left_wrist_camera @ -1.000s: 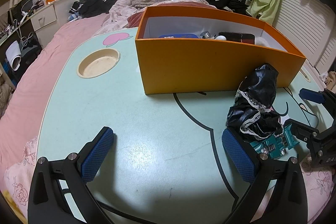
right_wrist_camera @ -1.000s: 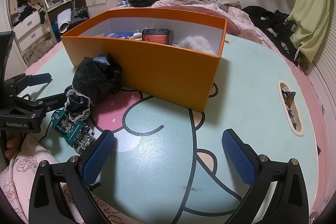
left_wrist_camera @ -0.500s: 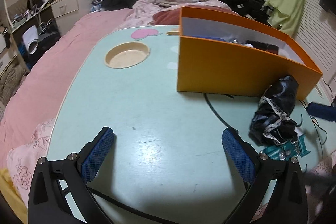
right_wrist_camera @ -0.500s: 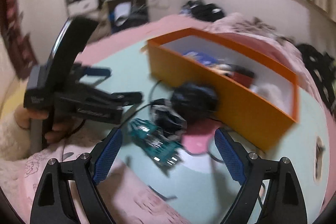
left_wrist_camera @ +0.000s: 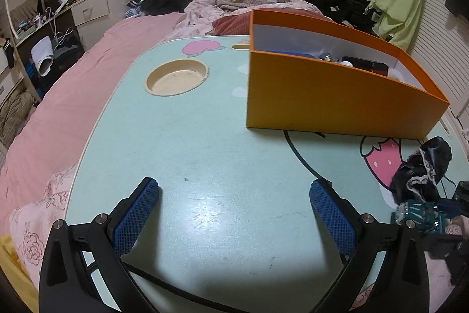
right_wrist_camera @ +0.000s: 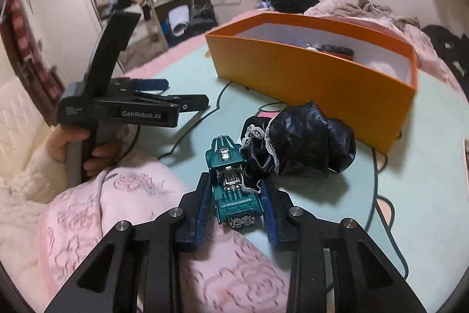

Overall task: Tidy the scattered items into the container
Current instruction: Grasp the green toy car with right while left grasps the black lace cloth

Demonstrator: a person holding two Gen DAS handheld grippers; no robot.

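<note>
While the mint-green surface (left_wrist_camera: 205, 137) gives you wide bare room on the left, your work lies at its near right edge, close to the pink bedding. On that surface the orange box (right_wrist_camera: 307, 78) stands open-topped with several things already inside, its long wall facing you, so anything carried there must rise above the rim first. Just in front of it lies the black lace-trimmed cloth bundle (right_wrist_camera: 302, 143), soft and crumpled; it looks light and likely to sag, so take it by its bulky middle. Touching its near side is the teal toy car (right_wrist_camera: 231, 184), small, rigid and probably slick on its glossy flanks. Your right tongs (right_wrist_camera: 236, 204) are narrowed around the car's rear half, though whether both pads press the body I cannot tell; the lace hem lies against the right pad and may snag. Your left tongs (left_wrist_camera: 234, 213) are spread wide, holding nothing, hovering over bare surface well apart from the items.
</note>
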